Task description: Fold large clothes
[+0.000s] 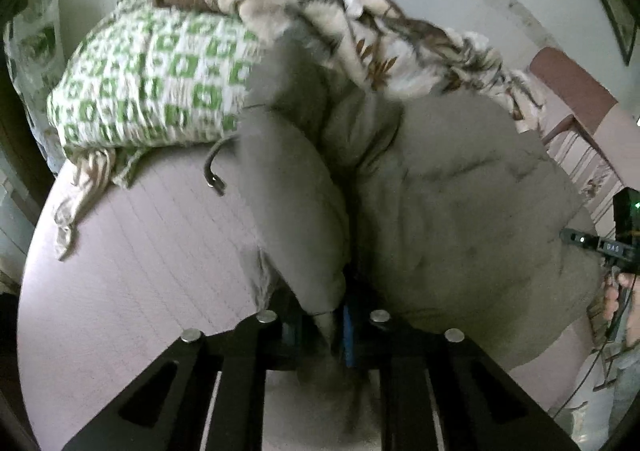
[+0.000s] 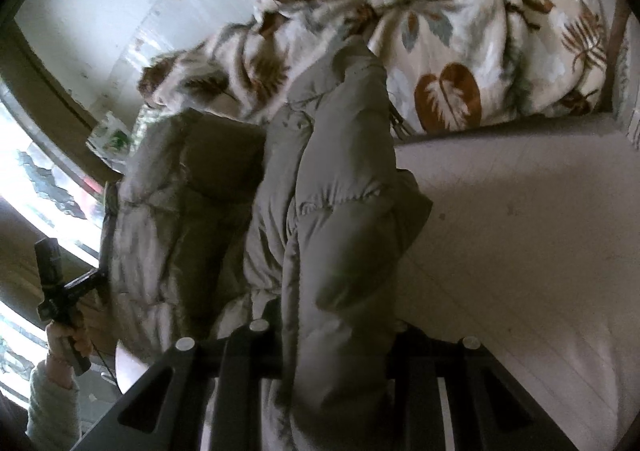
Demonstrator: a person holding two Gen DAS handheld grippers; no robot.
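Observation:
A grey-olive puffer jacket [image 1: 460, 191] hangs bunched above the bed, and a dark drawcord [image 1: 214, 171] dangles from its left side. My left gripper [image 1: 332, 317] is shut on a fold of it, with a blue pad [image 1: 349, 331] showing beside the pinched cloth. In the right wrist view the jacket [image 2: 332, 191] drapes over my right gripper [image 2: 332, 335], which is shut on it; the fingertips are hidden under the fabric. Each gripper appears in the other's view, held in a hand: the right gripper [image 1: 620, 247] at the far right, the left gripper [image 2: 68, 291] at the far left.
The bed has a pale pink sheet [image 1: 140, 251], also seen to the right [image 2: 520, 251]. A green-and-white patterned bundle [image 1: 152, 79] and a leaf-print blanket [image 1: 420, 47] [image 2: 460, 51] lie along the far side against the wall. A bright window [image 2: 40, 179] is on the left.

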